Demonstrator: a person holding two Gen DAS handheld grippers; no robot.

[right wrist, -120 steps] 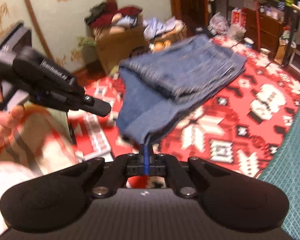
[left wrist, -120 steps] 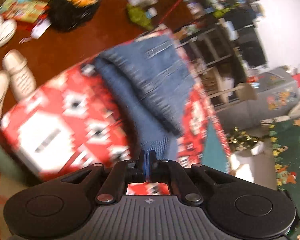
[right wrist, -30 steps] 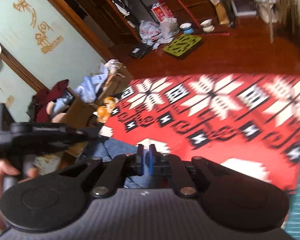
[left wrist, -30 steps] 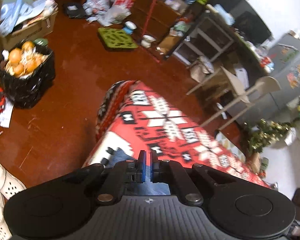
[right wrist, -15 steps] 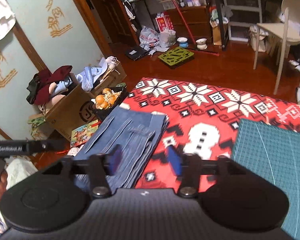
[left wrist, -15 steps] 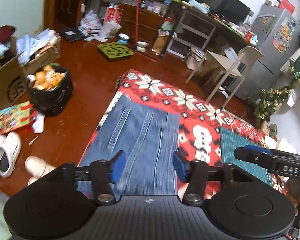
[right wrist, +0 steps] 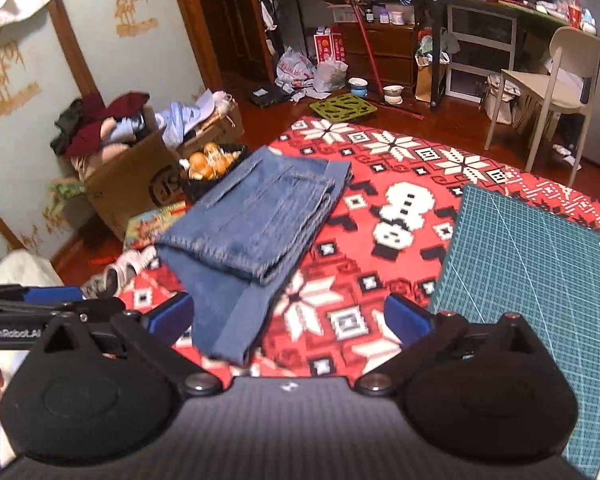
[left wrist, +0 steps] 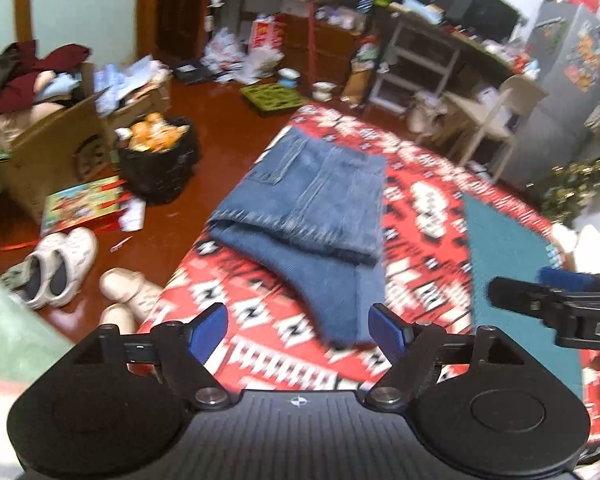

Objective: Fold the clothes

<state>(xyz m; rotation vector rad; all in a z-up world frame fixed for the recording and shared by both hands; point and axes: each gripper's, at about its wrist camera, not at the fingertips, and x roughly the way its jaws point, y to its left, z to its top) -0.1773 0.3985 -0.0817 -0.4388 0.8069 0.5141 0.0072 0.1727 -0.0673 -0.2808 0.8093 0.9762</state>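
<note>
Folded blue denim jeans [right wrist: 256, 220] are lying on the red-and-white patterned tablecloth [right wrist: 396, 216], toward its left edge, with one layer extending toward the near side. The left gripper [left wrist: 298, 332] and the right gripper [right wrist: 288, 314] are both hovering above the near end of the garment with blue-padded jaws spread wide, gripping nothing. A green gridded cutting mat [right wrist: 540, 264] is resting on the cloth to the right, apart from the jeans.

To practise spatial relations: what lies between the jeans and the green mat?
Only patterned red cloth between jeans and mat, clearest in the right wrist view.
</note>
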